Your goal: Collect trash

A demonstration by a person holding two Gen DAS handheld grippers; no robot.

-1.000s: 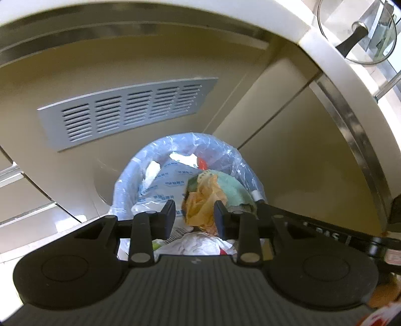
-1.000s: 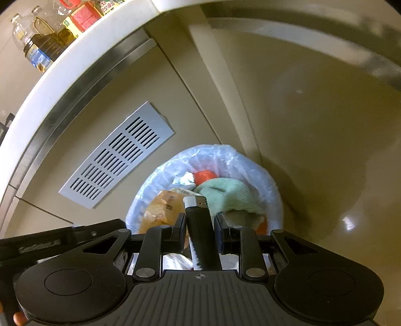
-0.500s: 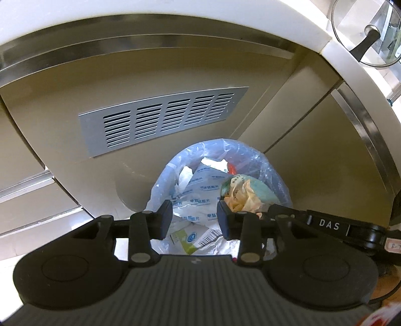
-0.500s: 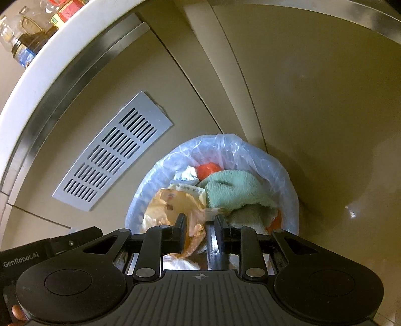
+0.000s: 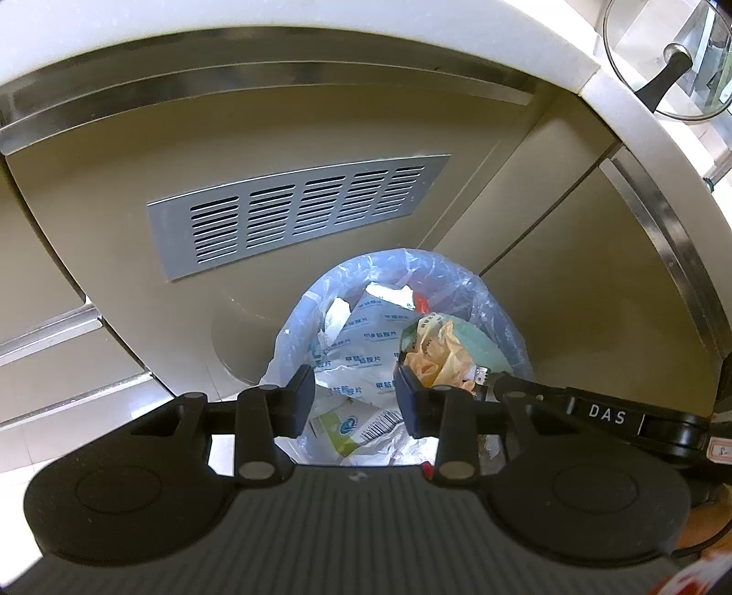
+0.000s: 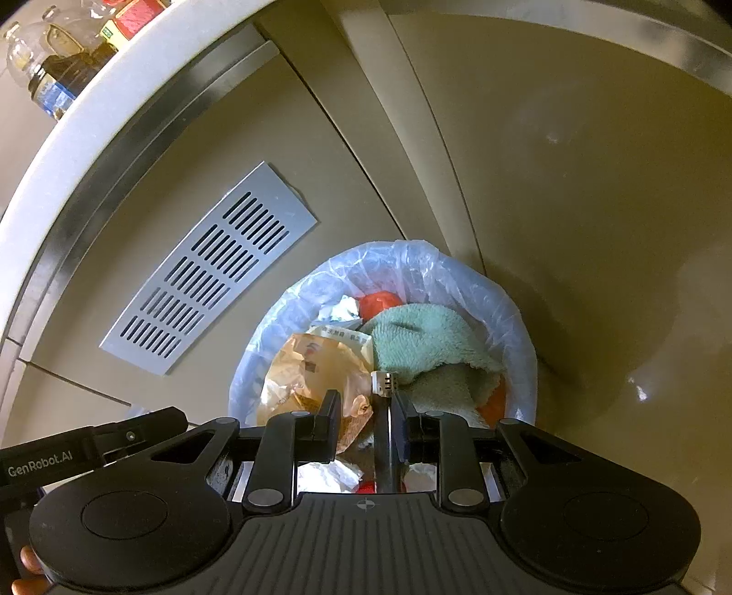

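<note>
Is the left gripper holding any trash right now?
No: in the left wrist view the left gripper is open with nothing between its fingers, above the lined trash bin.

Home kitchen: beige cabinet fronts (image 5: 572,283) sitting under a white countertop (image 5: 274,27); glass pot lid (image 5: 663,59) and oil bottles (image 6: 50,78) standing on it; lined trash bin (image 6: 457,283) resting on the floor
</note>
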